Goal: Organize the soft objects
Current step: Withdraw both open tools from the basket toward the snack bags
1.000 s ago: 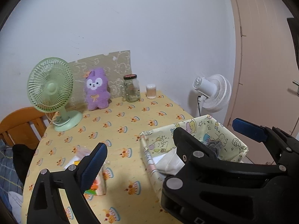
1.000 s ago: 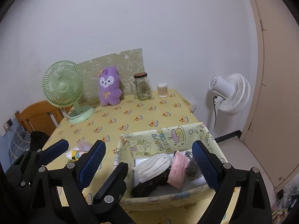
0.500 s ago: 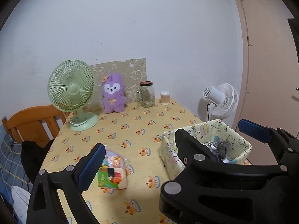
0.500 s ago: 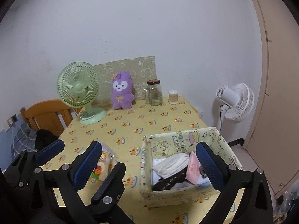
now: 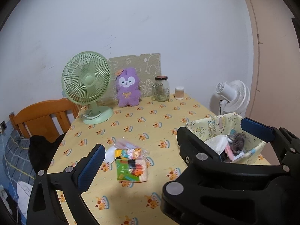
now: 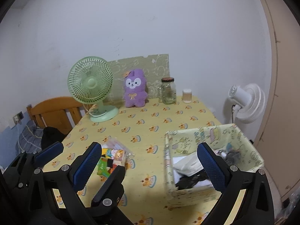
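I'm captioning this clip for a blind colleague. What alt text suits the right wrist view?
Both open grippers, right and left, hover over a yellow table holding a fabric box of soft items and a colourful packet. A green fan, purple plush toy and jar stand behind.

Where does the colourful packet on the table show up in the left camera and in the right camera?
Left wrist view: the packet lies low and centre, just right of the near blue finger pad.
Right wrist view: the packet lies low and left, partly behind the fingers.
Shared landmark: the green fan at the table's back.
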{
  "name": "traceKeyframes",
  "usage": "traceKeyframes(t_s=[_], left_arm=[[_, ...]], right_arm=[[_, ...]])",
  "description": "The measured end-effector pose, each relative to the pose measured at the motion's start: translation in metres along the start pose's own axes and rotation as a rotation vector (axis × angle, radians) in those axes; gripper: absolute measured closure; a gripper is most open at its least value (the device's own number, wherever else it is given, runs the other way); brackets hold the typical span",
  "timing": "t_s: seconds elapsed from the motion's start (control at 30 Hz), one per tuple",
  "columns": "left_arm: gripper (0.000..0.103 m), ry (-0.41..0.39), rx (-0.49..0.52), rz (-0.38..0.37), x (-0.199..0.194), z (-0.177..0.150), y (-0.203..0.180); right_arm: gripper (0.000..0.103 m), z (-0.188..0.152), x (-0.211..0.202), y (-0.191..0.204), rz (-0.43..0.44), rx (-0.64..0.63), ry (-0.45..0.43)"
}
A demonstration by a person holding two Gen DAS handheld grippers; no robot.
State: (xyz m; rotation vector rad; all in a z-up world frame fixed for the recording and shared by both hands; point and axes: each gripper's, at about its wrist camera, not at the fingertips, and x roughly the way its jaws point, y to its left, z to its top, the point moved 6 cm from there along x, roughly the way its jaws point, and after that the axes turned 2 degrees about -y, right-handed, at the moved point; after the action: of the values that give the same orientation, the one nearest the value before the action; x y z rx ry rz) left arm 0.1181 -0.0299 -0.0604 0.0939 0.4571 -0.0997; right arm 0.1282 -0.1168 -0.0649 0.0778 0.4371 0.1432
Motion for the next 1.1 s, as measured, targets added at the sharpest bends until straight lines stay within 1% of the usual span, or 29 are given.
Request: traceKeyframes(t_s=[0.27,0.33,0.4,0.5,0.6,0.67,0.8,1.0,1.1], left_arm=[[0.002,0.039,-0.010,0.017,0.012,-0.016,0.015],[0.001,0.050,-0.014,0.021,0.016,-0.020,0.019],[0.000,0.066,-0.019,0.026,0.021,-0.025,0.024],[0.000,0.093,-0.033,0.037,0.029,-0.033,0.033],[0.000,0.118,-0.041,0.045,0.037,-0.041,0.041],[0.000,0.133,-0.043,0.050,0.043,-0.047,0.046],[0.000,0.157,-0.052,0.041,0.053,-0.055,0.053],[0.000,0.200,-0.060,0.042,0.070,-0.068,0.062],[0.000,0.224,-0.075,0.030,0.078,-0.072,0.066]], right_arm=[[0.001,-0.014,0.018,0.015,0.021,-0.011,0.037],[0.004,-0.017,0.022,0.018,0.026,-0.020,0.041],[0.010,-0.020,0.029,0.023,0.033,-0.035,0.053],[0.017,-0.028,0.040,0.032,0.051,-0.049,0.085],[0.022,-0.036,0.052,0.040,0.065,-0.058,0.117],[0.024,-0.040,0.058,0.043,0.066,-0.064,0.119],[0.024,-0.045,0.067,0.049,0.055,-0.069,0.103],[0.024,-0.056,0.091,0.056,0.083,-0.077,0.166],[0.024,-0.063,0.102,0.059,0.090,-0.069,0.199]])
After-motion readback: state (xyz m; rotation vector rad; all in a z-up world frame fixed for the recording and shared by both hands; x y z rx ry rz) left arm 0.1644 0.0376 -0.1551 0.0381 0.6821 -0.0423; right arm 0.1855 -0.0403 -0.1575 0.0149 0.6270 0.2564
